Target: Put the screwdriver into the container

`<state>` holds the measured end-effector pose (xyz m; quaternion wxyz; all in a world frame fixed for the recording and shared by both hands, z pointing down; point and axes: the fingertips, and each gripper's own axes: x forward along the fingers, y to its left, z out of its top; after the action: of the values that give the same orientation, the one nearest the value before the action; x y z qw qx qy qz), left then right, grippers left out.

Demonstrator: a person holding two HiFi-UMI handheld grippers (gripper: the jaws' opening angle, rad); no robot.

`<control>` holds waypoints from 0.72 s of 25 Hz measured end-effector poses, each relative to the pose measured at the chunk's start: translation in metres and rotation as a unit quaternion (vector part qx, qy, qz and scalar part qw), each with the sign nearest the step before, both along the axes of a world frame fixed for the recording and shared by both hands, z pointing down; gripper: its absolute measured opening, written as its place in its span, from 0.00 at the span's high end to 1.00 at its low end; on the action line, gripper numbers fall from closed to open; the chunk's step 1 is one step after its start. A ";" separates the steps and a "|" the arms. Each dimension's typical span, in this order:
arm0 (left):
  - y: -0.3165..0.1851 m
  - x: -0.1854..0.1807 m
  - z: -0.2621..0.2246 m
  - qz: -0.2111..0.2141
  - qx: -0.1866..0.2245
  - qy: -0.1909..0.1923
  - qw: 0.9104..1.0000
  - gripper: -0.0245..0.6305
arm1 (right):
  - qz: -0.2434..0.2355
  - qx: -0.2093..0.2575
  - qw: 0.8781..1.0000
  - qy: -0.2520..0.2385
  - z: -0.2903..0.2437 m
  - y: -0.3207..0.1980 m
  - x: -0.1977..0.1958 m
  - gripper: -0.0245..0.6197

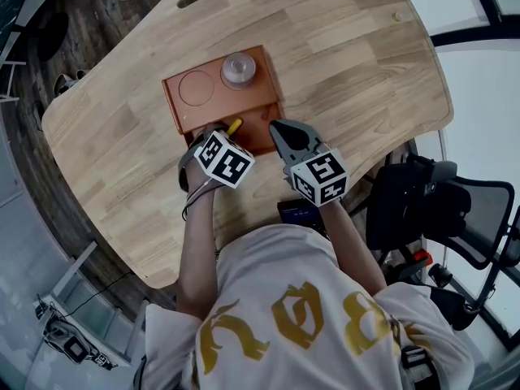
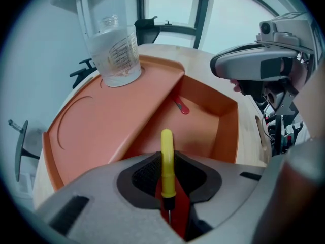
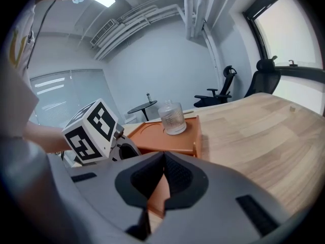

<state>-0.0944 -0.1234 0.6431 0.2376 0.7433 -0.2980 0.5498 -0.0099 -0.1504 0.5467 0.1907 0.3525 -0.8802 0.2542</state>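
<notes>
Seen from above, a person faces a wooden table with an orange container just ahead. The left gripper is clenched on a yellow-handled screwdriver. Its own view shows the handle poking forward past the jaw tips and the thin metal shaft running back between them. The tool's long axis points away from the person, over the near wall of the container's deep compartment, so the drop spot appears to lie directly ahead and below. A small red object lies in that compartment. A clear jar stands on the raised shelf to the left, well apart. The right gripper, jaws pressed together on nothing, hovers just beside the container's near right corner, out of the path.
</notes>
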 end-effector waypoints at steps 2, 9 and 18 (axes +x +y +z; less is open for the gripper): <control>0.002 0.002 0.001 0.003 -0.010 0.007 1.000 0.85 | 0.003 -0.001 1.000 0.001 0.001 0.000 0.003 0.95; 0.001 0.004 -0.005 0.001 -0.011 0.017 1.000 0.85 | 0.004 0.000 1.000 0.000 -0.001 0.001 0.005 0.95; 0.001 -0.001 -0.015 -0.020 0.009 0.030 0.999 0.85 | 0.001 0.009 1.000 -0.002 -0.009 0.005 0.002 0.95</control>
<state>-0.0958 -0.1223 0.6280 0.2507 0.7555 -0.3109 0.5193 -0.0076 -0.1451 0.5374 0.1851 0.3542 -0.8828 0.2469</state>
